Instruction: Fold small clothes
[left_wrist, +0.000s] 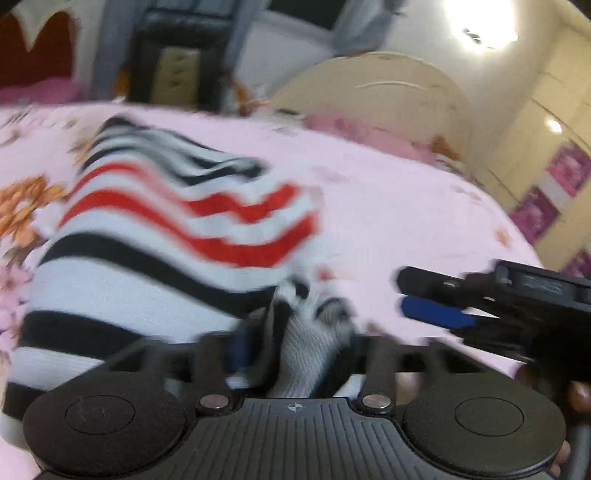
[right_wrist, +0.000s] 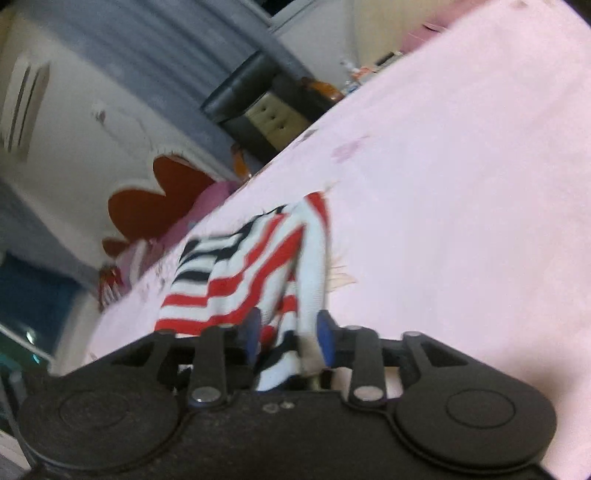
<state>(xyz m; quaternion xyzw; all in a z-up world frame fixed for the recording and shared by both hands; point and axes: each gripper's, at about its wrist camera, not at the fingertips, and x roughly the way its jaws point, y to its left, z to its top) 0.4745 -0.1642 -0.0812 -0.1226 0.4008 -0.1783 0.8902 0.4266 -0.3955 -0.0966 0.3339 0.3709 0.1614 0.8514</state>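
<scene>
Left wrist only: right gripper (left_wrist: 402, 295)

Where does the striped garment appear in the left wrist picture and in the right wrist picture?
Left wrist view: the striped garment fills the left and centre, one end pinched in the left gripper.
Right wrist view: it lies at lower centre, its near end bunched between the pads of the right gripper.
Shared landmark: the pink floral bedsheet under it.

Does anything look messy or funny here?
Only the striped top: it's bunched and rumpled on the pink bedsheet, not flat, pinched by both the left gripper and right gripper. Nothing looks torn.
</scene>
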